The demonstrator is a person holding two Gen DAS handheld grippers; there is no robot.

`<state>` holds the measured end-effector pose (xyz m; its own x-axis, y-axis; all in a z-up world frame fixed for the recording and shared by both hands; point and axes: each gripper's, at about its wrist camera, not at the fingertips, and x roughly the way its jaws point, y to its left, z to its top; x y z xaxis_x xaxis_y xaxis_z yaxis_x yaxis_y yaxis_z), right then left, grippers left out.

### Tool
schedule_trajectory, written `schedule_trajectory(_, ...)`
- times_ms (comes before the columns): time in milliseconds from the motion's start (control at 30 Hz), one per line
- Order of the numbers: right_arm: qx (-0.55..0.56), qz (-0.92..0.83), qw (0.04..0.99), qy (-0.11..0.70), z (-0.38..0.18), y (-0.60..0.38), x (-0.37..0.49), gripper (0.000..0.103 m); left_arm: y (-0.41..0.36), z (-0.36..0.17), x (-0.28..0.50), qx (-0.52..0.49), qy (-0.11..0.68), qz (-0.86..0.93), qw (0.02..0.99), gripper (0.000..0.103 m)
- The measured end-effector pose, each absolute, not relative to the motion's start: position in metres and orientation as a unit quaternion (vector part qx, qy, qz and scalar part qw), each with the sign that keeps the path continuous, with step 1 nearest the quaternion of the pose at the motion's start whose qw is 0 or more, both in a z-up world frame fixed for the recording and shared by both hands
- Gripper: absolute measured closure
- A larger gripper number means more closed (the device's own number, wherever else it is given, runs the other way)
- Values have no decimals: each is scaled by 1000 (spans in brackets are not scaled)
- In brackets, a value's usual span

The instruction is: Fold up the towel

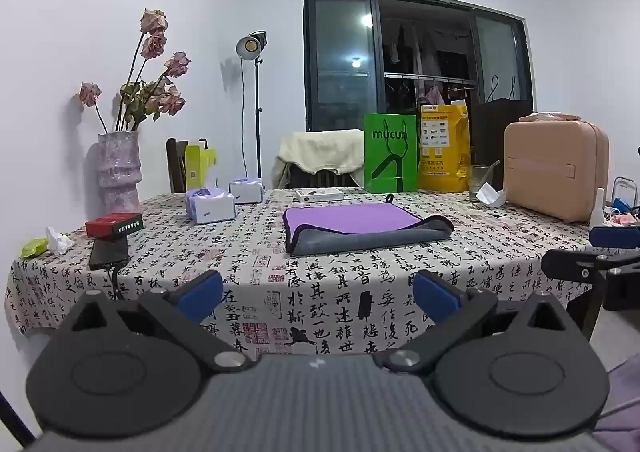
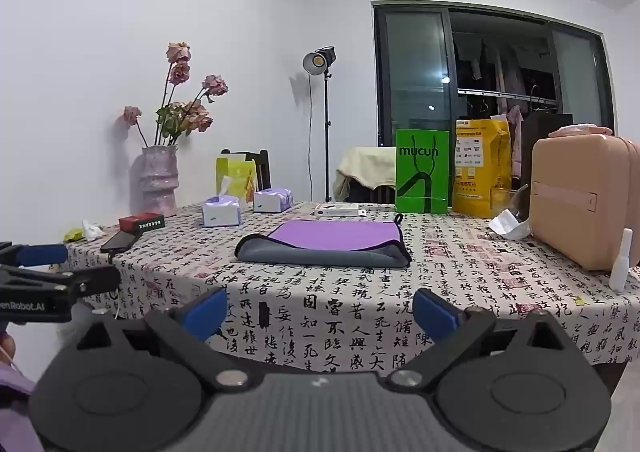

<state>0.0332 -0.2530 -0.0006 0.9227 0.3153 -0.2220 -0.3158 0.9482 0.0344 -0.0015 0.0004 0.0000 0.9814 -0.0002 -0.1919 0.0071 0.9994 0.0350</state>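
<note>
Two grippers hang short of the table's near edge, and we hold nothing: the left gripper [image 1: 318,292] and the right gripper [image 2: 320,310] both have their blue pads spread wide, well apart from the towel [image 1: 362,228]. It lies folded near the middle of the table [image 1: 500,252], purple face up over a grey layer, a small loop at its far corner. From the right wrist view the towel [image 2: 324,242] hides its own far edge, and the pink case [image 2: 588,200] is cut off by the frame. A calligraphy-print tablecloth [image 2: 340,308] covers the surface. Along its far side stand a green mucun bag [image 1: 390,152], a yellow bag [image 1: 444,148], two tissue packs and a vase of dried roses [image 1: 118,168]. A studio lamp [image 1: 252,44] lights white walls; clothes behind the dark window [image 1: 420,60] are hard to make out.
</note>
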Motion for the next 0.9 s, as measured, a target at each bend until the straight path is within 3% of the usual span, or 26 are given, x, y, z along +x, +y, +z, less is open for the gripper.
schedule_trajectory(900,-7,168,980,108,-2,-249,31,2,-2,-3,2,17,105,-4,994,0)
